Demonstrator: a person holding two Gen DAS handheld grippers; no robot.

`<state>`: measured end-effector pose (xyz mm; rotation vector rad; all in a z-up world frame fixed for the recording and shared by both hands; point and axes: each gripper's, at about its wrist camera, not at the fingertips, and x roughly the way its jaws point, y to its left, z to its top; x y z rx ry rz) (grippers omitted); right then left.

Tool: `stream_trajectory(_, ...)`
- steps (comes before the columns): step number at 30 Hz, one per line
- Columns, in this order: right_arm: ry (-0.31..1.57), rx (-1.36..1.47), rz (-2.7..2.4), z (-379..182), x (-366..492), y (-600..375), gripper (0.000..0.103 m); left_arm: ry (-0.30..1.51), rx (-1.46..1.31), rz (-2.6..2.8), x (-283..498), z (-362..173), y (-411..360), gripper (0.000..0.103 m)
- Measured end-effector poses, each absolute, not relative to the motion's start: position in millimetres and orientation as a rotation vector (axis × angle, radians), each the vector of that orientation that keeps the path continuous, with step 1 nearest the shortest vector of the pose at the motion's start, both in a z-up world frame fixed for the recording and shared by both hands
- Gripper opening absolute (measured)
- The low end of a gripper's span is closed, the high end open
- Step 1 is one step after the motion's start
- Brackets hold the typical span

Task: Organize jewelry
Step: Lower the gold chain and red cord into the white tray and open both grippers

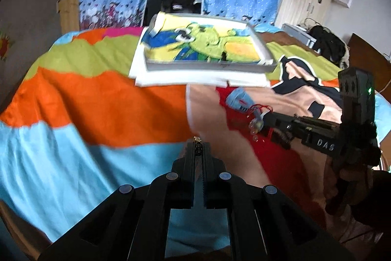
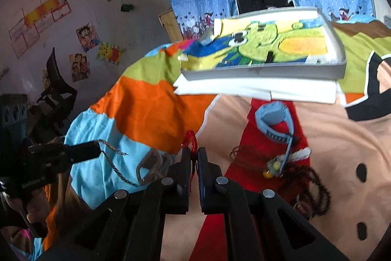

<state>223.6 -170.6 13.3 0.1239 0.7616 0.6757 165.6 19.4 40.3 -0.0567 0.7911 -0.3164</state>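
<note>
A big bright bedspread [image 1: 102, 94] covers the bed, all orange, blue and green patches. Toward the far side sits a shallow white tray [image 2: 339, 58] lined with a cartoon picture, resting on white foam sheets [image 2: 244, 89]. In front of the tray a light blue watch [image 2: 273, 114] lies on the red patch, with dark beaded strands [image 2: 315, 177] and small yellow beads [image 2: 276, 165] beside it. The right gripper [image 2: 194, 151] is closed on a red cord bracelet [image 2: 190, 137], held above the spread. The left gripper [image 1: 197, 146] is closed on a thin braided chain [image 2: 114, 163], which hangs loose from its tips.
</note>
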Motion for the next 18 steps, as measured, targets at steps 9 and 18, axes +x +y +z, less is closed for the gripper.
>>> stream_trajectory(9,0.664,0.159,0.645,51,270,-191,0.006,0.706,-0.017,-0.379,240,88,0,0.003)
stream_trajectory(18,0.585,0.15,0.545,74,354,-216,0.006,0.586,-0.029,-0.413,339,116,-24,0.003)
